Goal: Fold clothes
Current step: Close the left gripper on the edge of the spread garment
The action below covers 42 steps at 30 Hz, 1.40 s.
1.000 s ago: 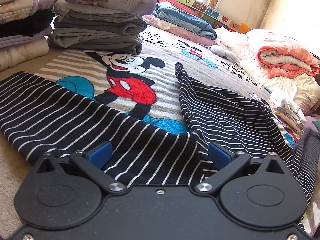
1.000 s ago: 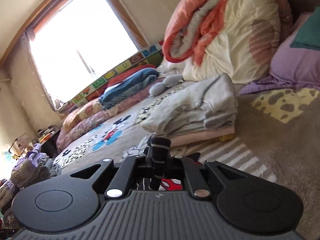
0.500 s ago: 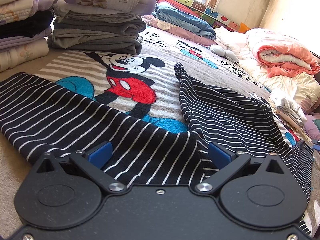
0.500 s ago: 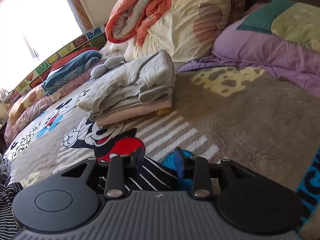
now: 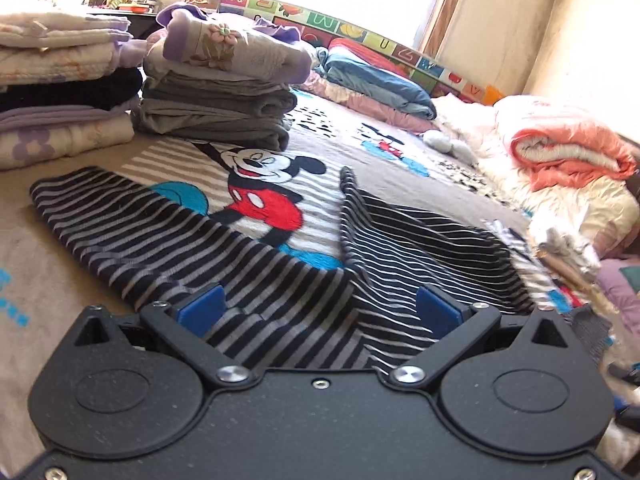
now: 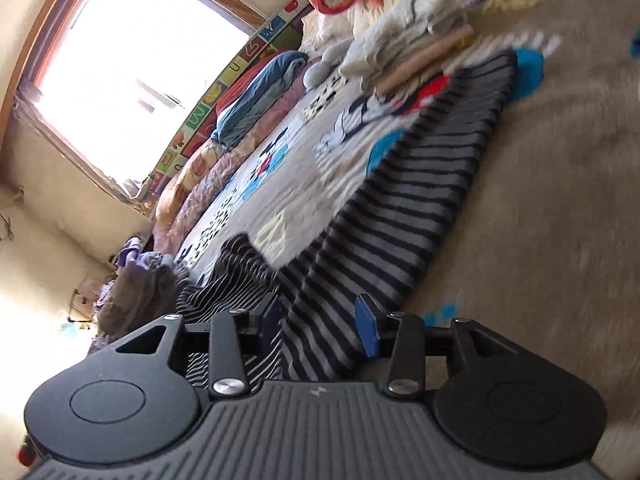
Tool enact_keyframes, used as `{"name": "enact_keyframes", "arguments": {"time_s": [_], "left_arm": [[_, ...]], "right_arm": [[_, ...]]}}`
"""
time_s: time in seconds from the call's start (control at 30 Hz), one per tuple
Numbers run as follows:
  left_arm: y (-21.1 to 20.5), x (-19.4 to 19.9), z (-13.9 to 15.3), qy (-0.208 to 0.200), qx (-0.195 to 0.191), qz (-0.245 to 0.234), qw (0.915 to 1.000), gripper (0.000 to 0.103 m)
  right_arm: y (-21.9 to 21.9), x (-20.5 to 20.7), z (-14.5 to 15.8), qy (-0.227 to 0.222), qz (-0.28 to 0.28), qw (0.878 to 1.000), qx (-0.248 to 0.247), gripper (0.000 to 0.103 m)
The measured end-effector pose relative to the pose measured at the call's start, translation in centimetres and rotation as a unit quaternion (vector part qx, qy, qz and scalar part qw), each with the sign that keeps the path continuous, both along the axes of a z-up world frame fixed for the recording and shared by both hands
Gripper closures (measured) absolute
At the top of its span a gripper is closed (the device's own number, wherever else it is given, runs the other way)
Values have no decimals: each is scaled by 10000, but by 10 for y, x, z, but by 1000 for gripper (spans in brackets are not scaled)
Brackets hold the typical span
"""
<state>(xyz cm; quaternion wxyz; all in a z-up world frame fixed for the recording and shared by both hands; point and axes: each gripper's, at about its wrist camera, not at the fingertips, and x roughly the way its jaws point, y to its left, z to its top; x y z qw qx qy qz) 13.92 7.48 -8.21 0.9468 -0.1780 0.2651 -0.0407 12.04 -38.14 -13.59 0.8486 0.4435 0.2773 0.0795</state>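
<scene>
A black garment with white stripes (image 5: 256, 264) lies spread on the Mickey Mouse blanket (image 5: 260, 176), one long part running left and another folded part (image 5: 420, 240) to the right. My left gripper (image 5: 316, 306) is open just over its near edge, blue pads (image 5: 202, 308) wide apart. In the right wrist view the same garment (image 6: 404, 200) stretches away from me. My right gripper (image 6: 320, 318) is open with the striped cloth lying between its pads (image 6: 366, 324); the view is tilted and blurred.
Stacks of folded clothes (image 5: 216, 112) and blankets (image 5: 60, 92) stand at the far left. A pile of bedding (image 5: 568, 148) lies at the right, a small folded stack (image 6: 408, 48) beyond the garment's far end, and quilts (image 5: 376, 84) under the window.
My right gripper has opened, let go of the cloth, swung round and come down low over the striped garment. The left gripper has pulled back and tilted up a little.
</scene>
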Motion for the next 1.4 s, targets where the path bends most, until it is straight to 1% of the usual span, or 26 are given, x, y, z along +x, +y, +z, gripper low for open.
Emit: {"name": "enact_keyframes", "arguments": {"time_s": [0.07, 0.13, 0.23, 0.33, 0.37, 0.4, 0.53, 0.57, 0.6, 0.63, 0.67, 0.7, 0.73, 0.77, 0.8, 0.9, 0.97, 1.0, 1.03, 1.1, 1.13, 1.17, 1.23, 1.27, 1.3, 1.4], "left_arm": [[-8, -20, 2, 21, -217, -162, 9996, 1], [-16, -38, 1, 96, -480, -289, 9984, 1], [-19, -52, -13, 460, -1109, -364, 9921, 3], [-21, -52, -32, 880, -1610, -322, 9825, 17], [-21, -52, -39, 1020, -1773, -306, 9784, 24], [-21, -51, -43, 1068, -1863, -266, 9763, 29], [-23, -47, -49, 1068, -2076, -136, 9723, 29], [-25, -47, -49, 1057, -2092, -138, 9720, 29], [-29, -46, -49, 1052, -2049, -167, 9730, 30], [-33, -45, -49, 1047, -1998, -201, 9740, 31], [-37, -44, -50, 1061, -1925, -220, 9753, 39], [-42, -44, -50, 1097, -1750, -189, 9783, 57], [-46, -44, -50, 1135, -1561, -152, 9811, 68], [-49, -44, -50, 1198, -1453, -195, 9819, 92], [-49, -46, -49, 1236, -1521, -229, 9803, 91], [-46, -51, -51, 1319, -1476, -236, 9799, 92], [-44, -54, -52, 1374, -1438, -237, 9797, 92], [-42, -54, -54, 1392, -1481, -230, 9789, 92], [-41, -54, -56, 1409, -1533, -222, 9778, 92], [-41, -55, -51, 1372, -1467, -291, 9792, 91], [-40, -55, -51, 1402, -1511, -324, 9780, 90], [-38, -55, -53, 1471, -1542, -290, 9766, 86], [-34, -58, -51, 1489, -1568, -286, 9759, 85], [-33, -60, -47, 1470, -1526, -262, 9769, 84], [-34, -63, -42, 1386, -1414, -248, 9799, 82], [-36, -70, -26, 1046, -847, -120, 9908, 82]], "right_arm": [[20, -15, -11, 100, 165, 9991, 379, 53], [38, -25, -20, 156, 285, 9978, 574, 51], [60, -35, -26, 129, 478, 9964, 690, 51], [76, -36, -25, 168, 646, 9946, 794, 51], [81, -36, -24, 186, 701, 9939, 832, 51], [85, -37, -24, 204, 755, 9931, 870, 51], [101, -38, -29, 201, 817, 9914, 1006, 55], [103, -39, -31, 210, 788, 9914, 1023, 58], [104, -38, -33, 228, 749, 9918, 1014, 65], [105, -38, -36, 240, 709, 9922, 997, 75], [106, -37, -39, 245, 666, 9926, 988, 81], [107, -36, -43, 249, 633, 9932, 943, 92], [109, -35, -44, 206, 663, 9944, 795, 94], [111, -35, -42, 147, 701, 9950, 697, 94], [113, -36, -39, 99, 720, 9951, 664, 92], [111, -44, -31, -38, 726, 9947, 726, 91], [106, -47, -37, 135, 738, 9952, 631, 91], [105, -46, -44, 223, 752, 9945, 694, 97], [104, -45, -46, 235, 780, 9941, 717, 97], [104, -46, -40, 240, 838, 9944, 600, 95], [104, -49, -37, 222, 847, 9949, 494, 94], [104, -51, -34, 203, 855, 9954, 388, 94], [103, -55, -28, 165, 872, 9959, 175, 91], [103, -58, -25, 146, 880, 9960, 69, 89], [103, -60, -22, 127, 888, 9960, -37, 86], [104, -64, -3, -195, 863, 9940, -647, 83]]}}
